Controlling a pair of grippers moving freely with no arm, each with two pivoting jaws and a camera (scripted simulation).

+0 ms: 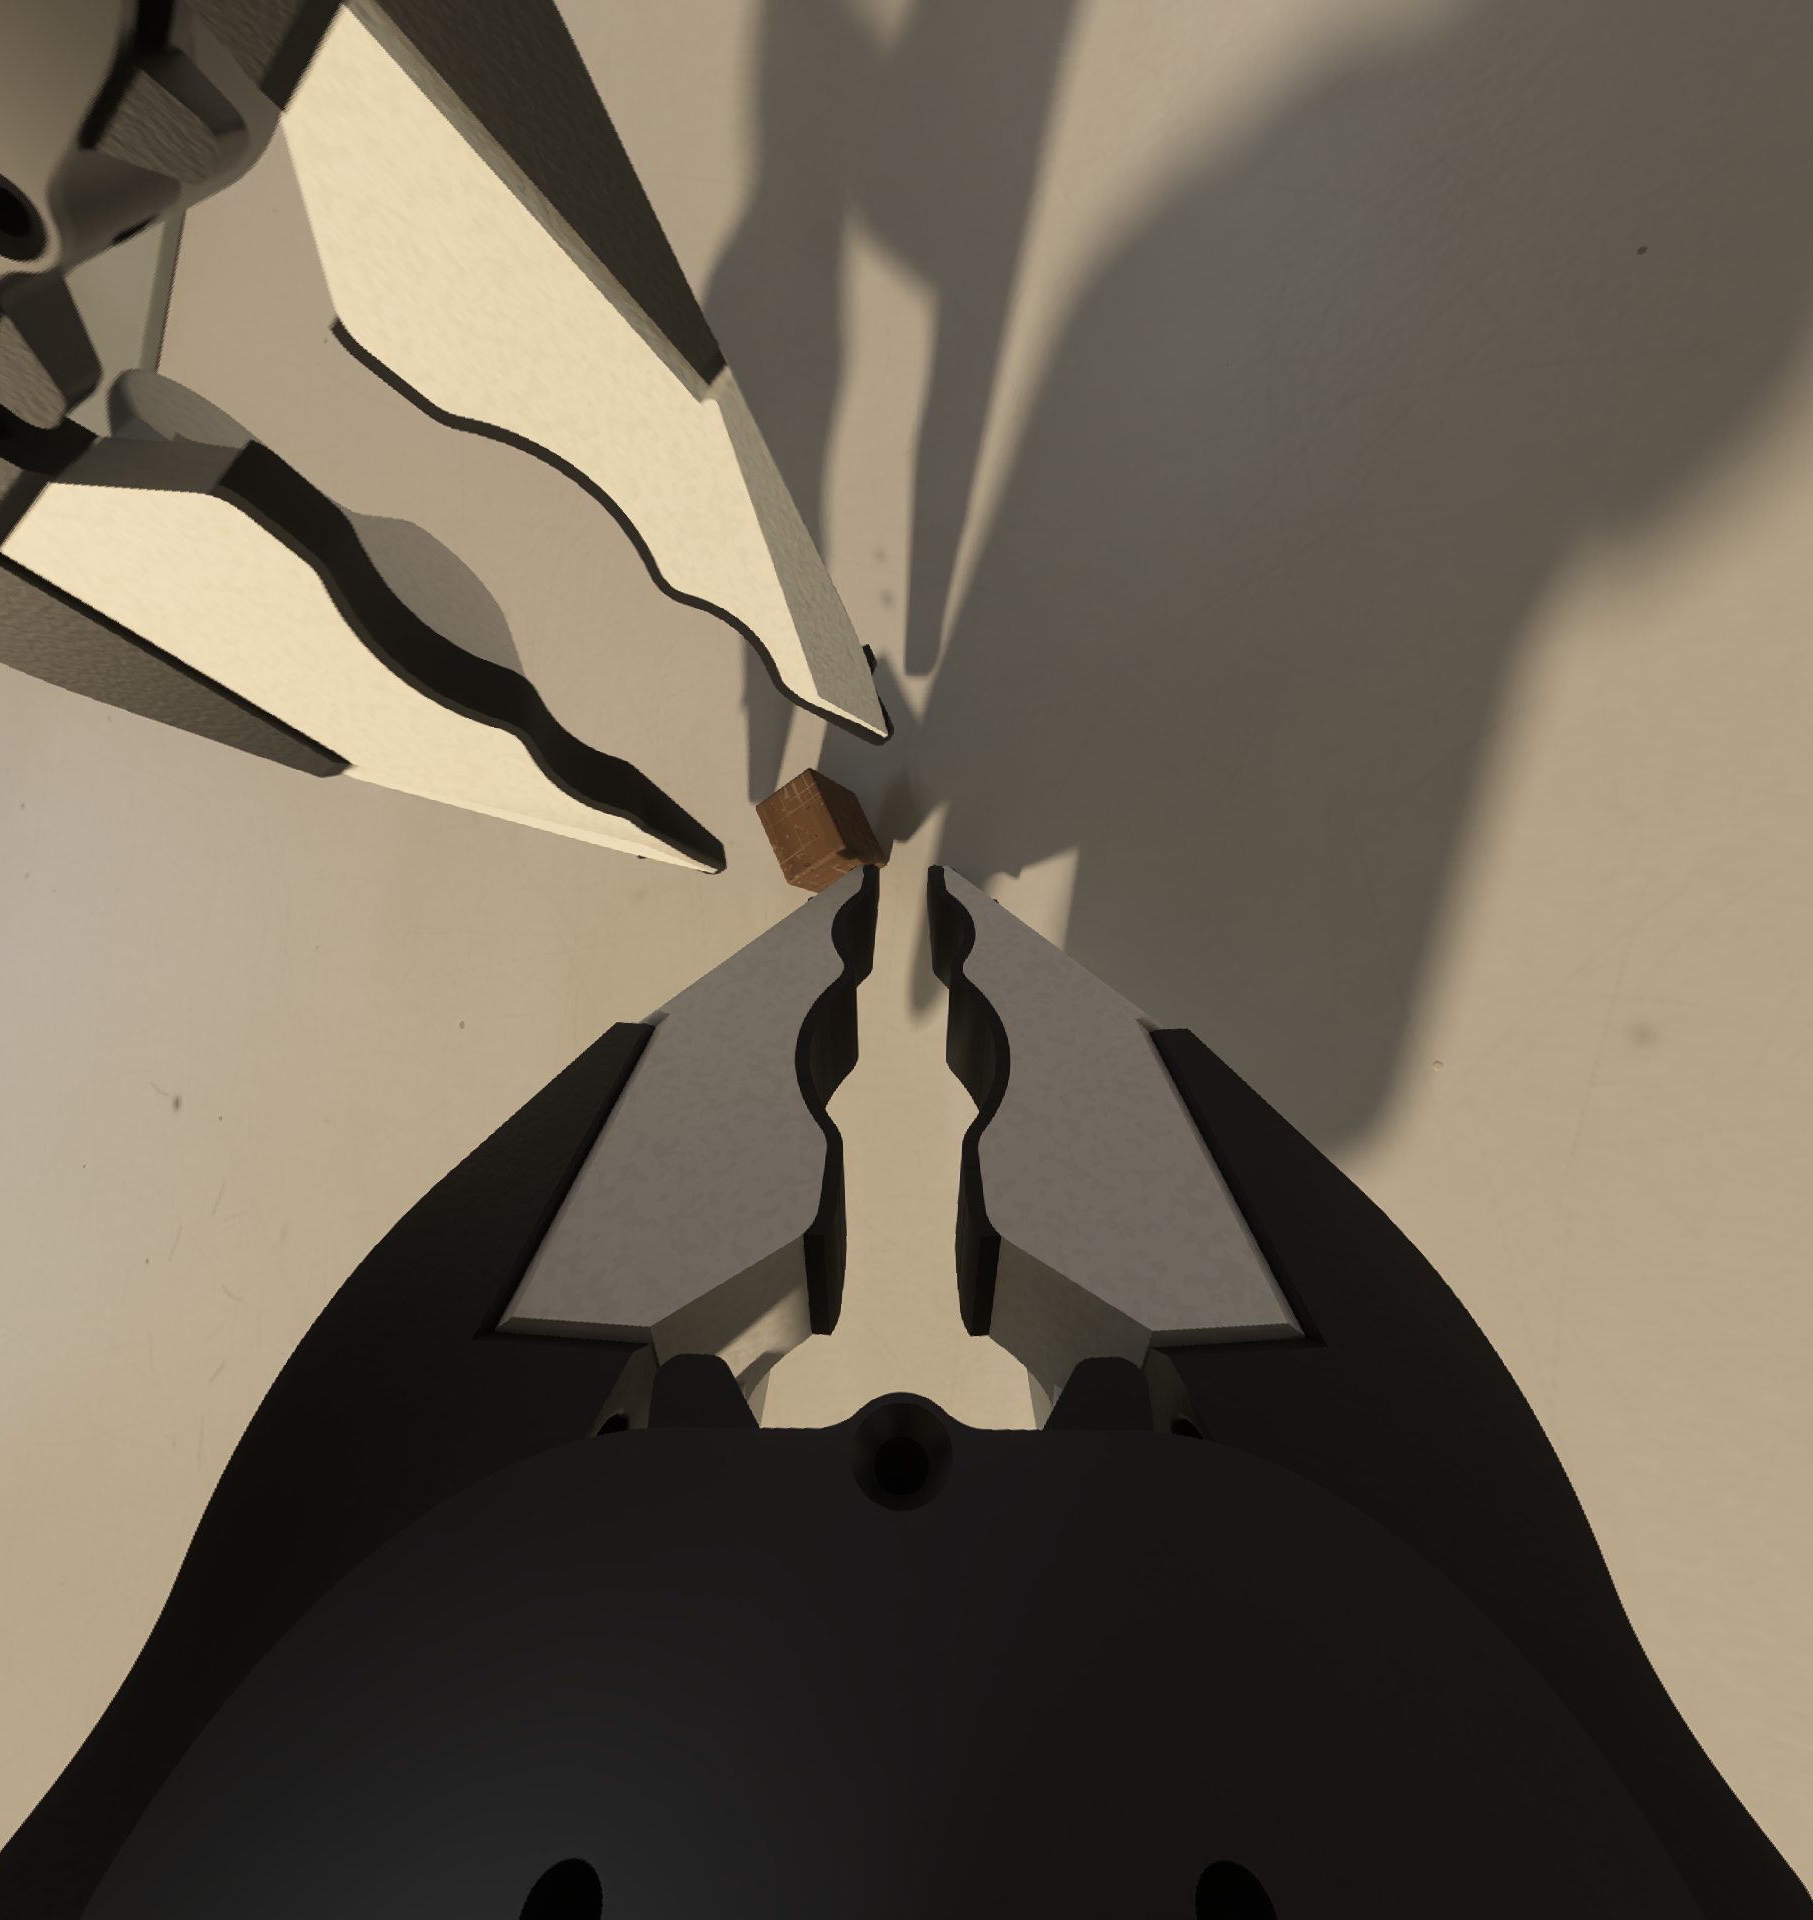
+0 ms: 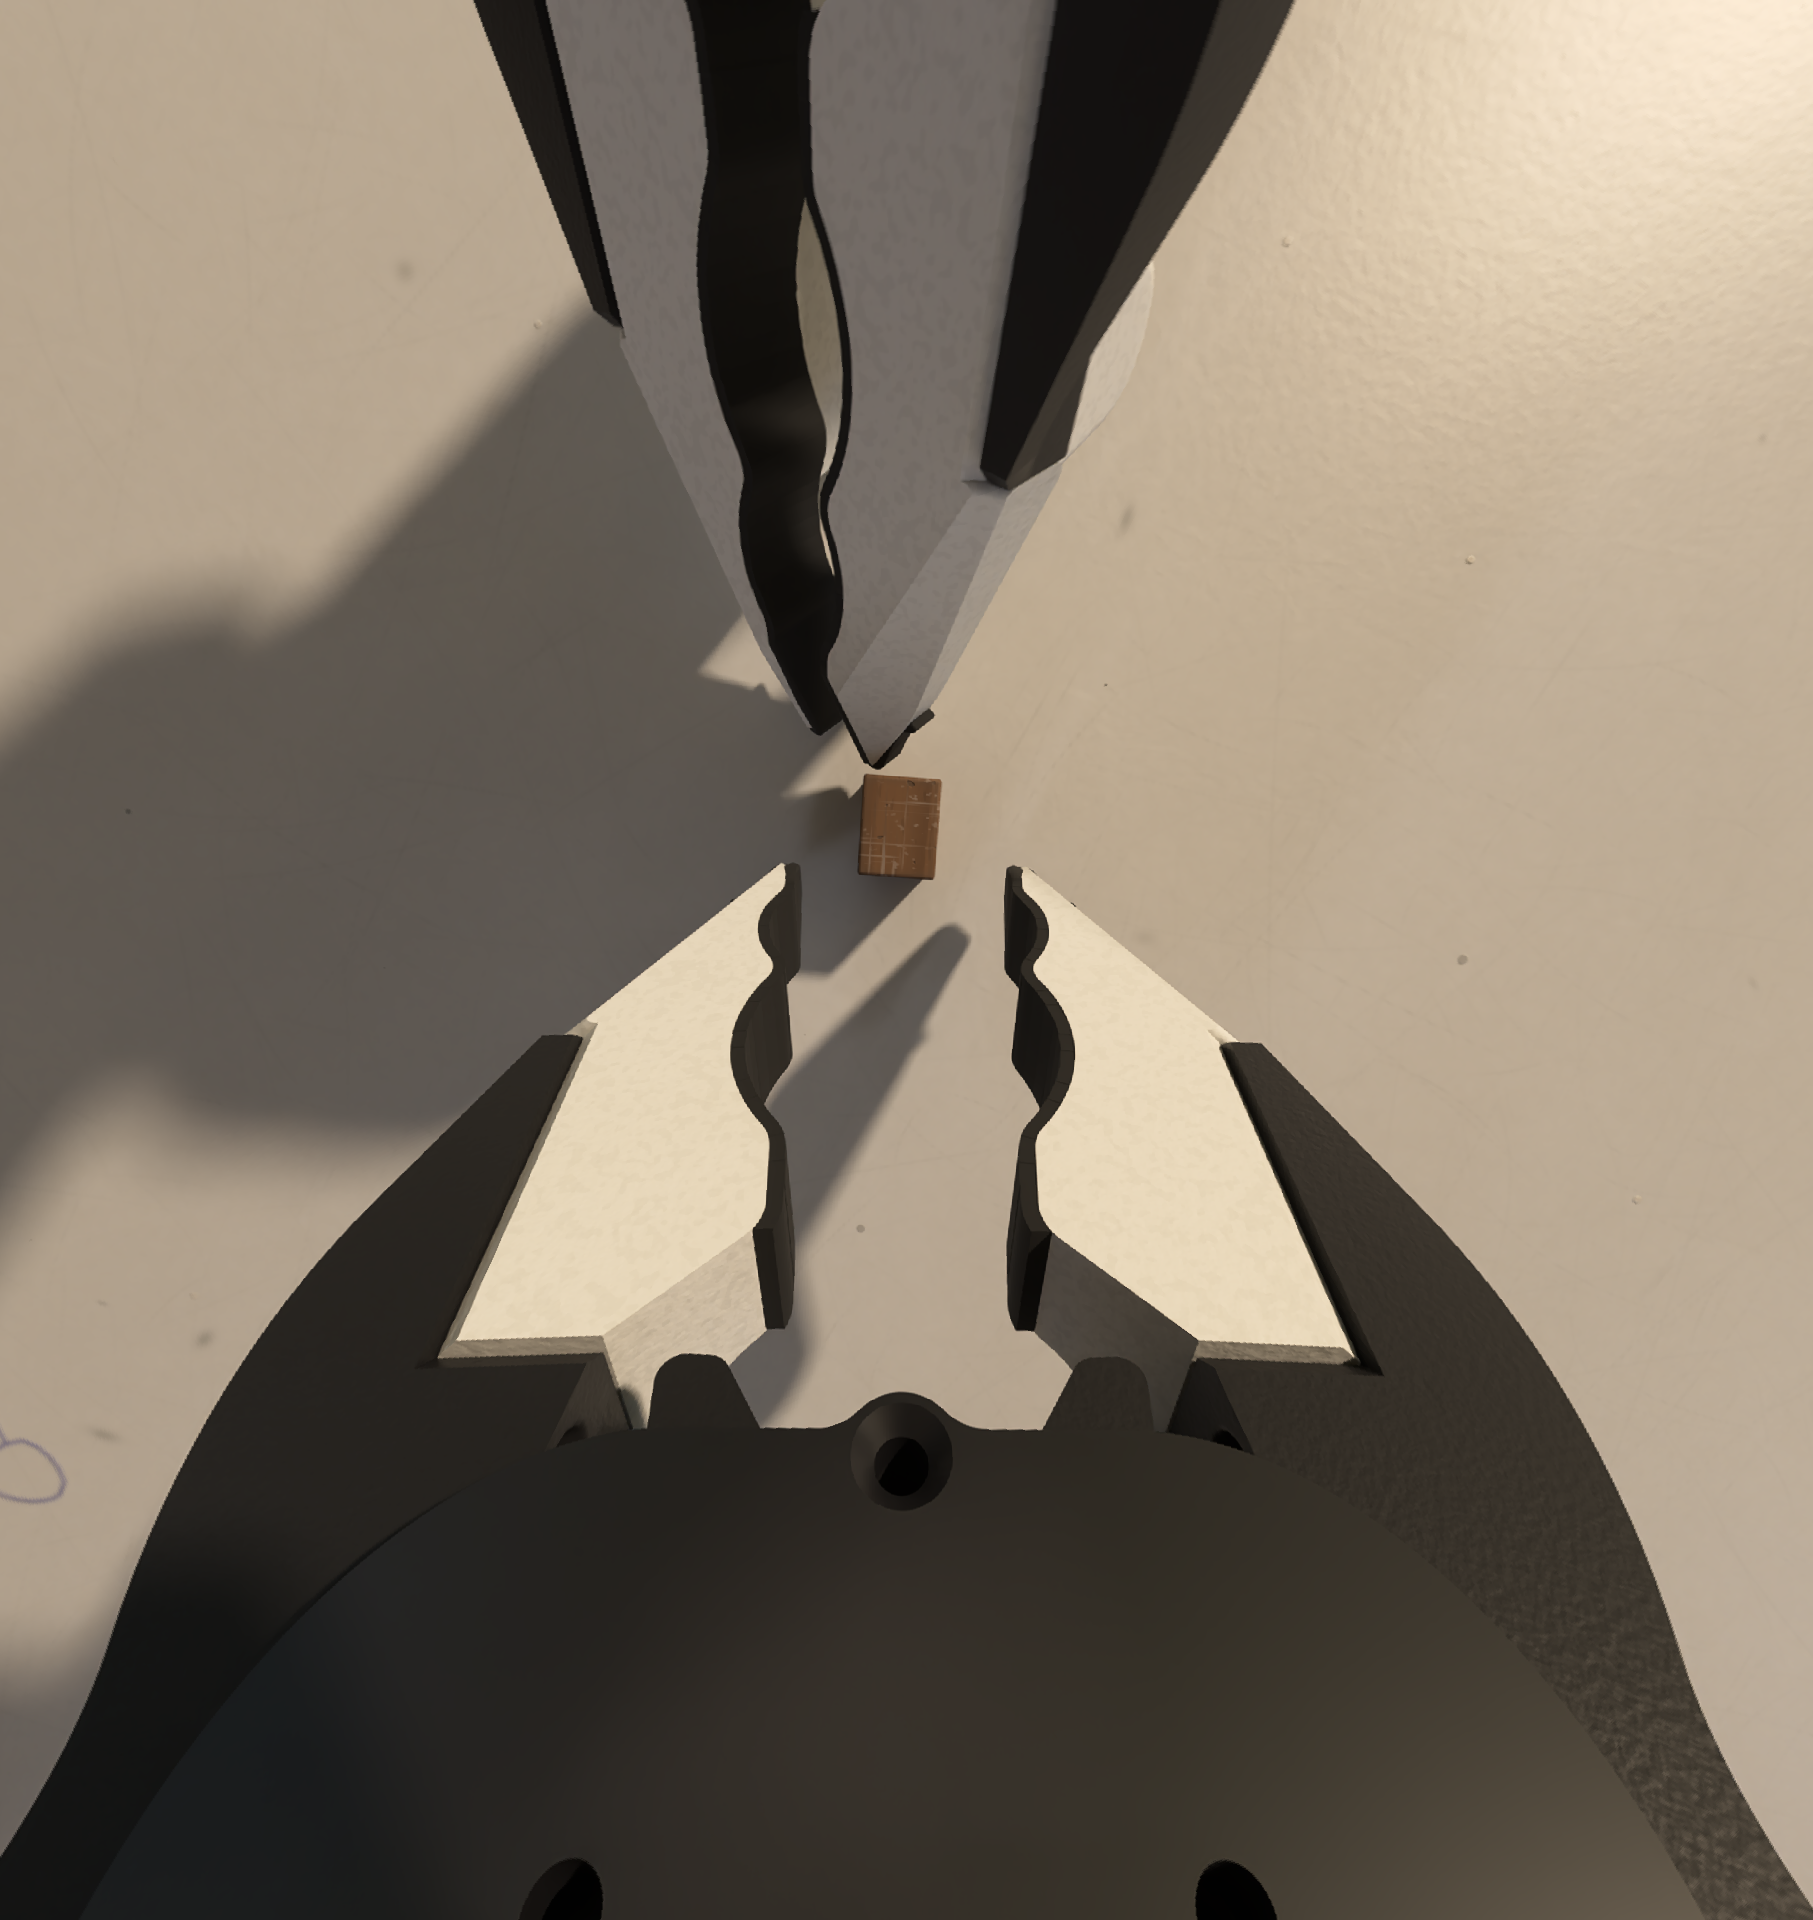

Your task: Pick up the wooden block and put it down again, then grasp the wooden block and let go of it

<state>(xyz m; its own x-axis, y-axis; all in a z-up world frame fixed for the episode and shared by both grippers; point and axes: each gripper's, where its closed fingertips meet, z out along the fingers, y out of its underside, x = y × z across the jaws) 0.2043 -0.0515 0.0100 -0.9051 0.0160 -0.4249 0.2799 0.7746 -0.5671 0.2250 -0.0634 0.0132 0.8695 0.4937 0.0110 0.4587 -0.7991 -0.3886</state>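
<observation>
The lower right corner of the wooden block (image 1: 817,831) is covered by a fingertip of the left gripper (image 1: 902,871) in the left wrist view, so contact there cannot be told; the block is seen lying on the pale table (image 1: 258,1039), just ahead of and slightly left of that gripper's tips, not between them. The left gripper's jaws are seen nearly closed with a narrow gap left, nothing held. In the right wrist view the block (image 2: 900,828) is shown whole, flat on the table (image 2: 1504,727), just beyond the tips of the right gripper (image 2: 902,883) and roughly centred on their gap; those jaws are spread wide and empty. The right gripper (image 1: 808,790) is also seen in the left wrist view, entering from the upper left, its body cut off by the edge, tips flanking the block but apart from it. The left gripper (image 2: 871,727) is seen from above in the right wrist view, its upper part cropped, tips just beyond the block's far edge. Heavy shadows are cast over the table, and a faint blue scribble (image 2: 3,1455) is partly cut off at the left edge
</observation>
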